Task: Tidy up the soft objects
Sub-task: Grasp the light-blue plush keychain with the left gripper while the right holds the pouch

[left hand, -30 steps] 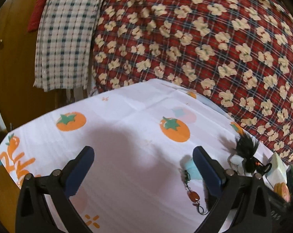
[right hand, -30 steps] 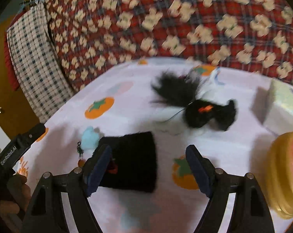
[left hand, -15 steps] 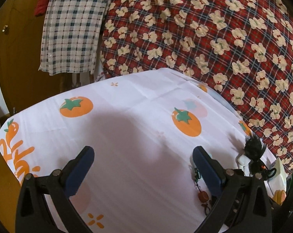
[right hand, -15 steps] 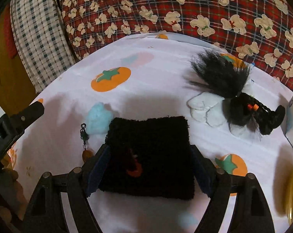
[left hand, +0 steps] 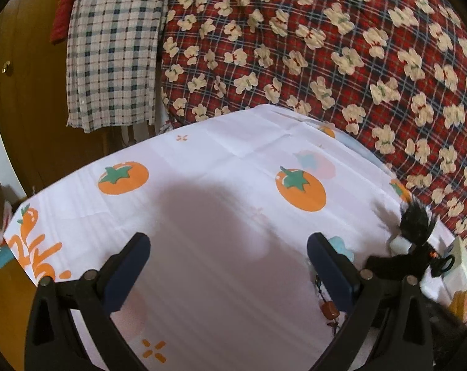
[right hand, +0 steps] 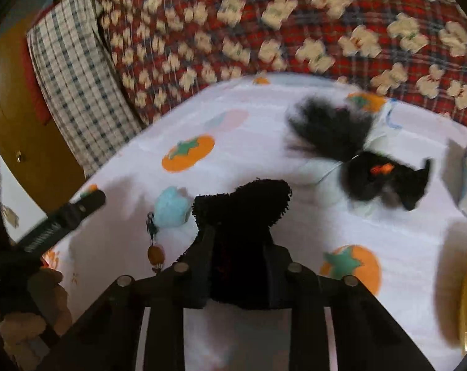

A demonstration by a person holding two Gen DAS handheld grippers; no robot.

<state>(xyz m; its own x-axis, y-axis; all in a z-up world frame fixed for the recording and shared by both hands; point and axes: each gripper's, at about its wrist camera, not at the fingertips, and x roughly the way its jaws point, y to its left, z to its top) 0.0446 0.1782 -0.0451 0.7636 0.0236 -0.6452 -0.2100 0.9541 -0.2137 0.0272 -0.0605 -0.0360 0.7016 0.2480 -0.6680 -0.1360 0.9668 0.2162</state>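
Your right gripper [right hand: 238, 247] has just clenched its fingers on the black fuzzy cloth [right hand: 241, 207], bunching it between them off the table [right hand: 264, 130] for sorting, while your left gripper [left hand: 227, 266] waits released over bare cloth.

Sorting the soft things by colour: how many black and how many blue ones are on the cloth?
Black: 2, the fuzzy black cloth pinched in the right gripper, and the black furry toy.
Blue: 1, the blue pompom charm.
Total: 3.
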